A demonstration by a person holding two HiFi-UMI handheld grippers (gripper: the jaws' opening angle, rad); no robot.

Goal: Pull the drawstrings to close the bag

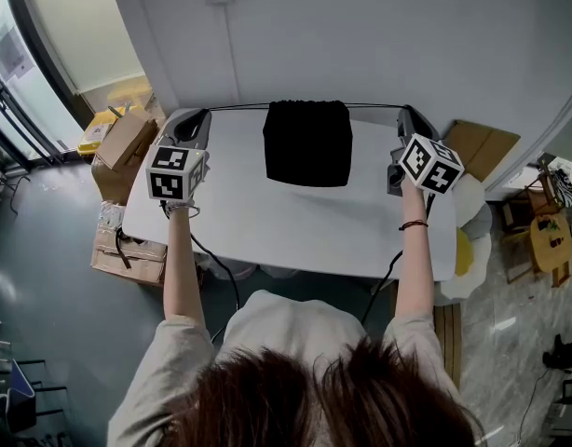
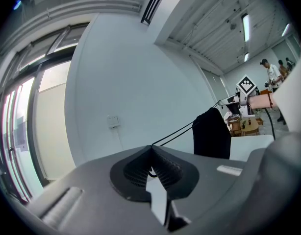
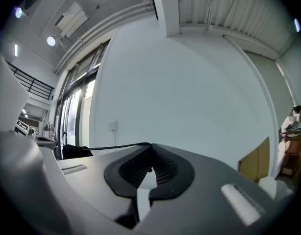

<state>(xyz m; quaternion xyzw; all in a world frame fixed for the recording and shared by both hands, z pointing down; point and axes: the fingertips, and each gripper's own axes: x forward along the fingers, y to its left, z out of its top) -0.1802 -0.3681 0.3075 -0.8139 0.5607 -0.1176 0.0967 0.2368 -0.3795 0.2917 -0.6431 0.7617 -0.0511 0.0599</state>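
Note:
A black drawstring bag (image 1: 307, 142) stands at the back middle of the white table (image 1: 295, 226), its top gathered. Thin black drawstrings run taut from the bag's top out to both sides. My left gripper (image 1: 197, 119) is at the table's back left corner, shut on the left drawstring (image 2: 172, 135), which leads to the bag (image 2: 212, 133). My right gripper (image 1: 407, 115) is at the back right corner, shut on the right drawstring (image 3: 111, 146), which leads left to the bag (image 3: 74, 152). Both grippers point level toward the wall.
The table stands against a grey wall (image 1: 360, 35). Cardboard boxes (image 1: 123, 147) are stacked on the floor at the left, and flat cardboard (image 1: 482, 147) and a wooden stool (image 1: 551, 240) are at the right. Cables hang under the table's front edge.

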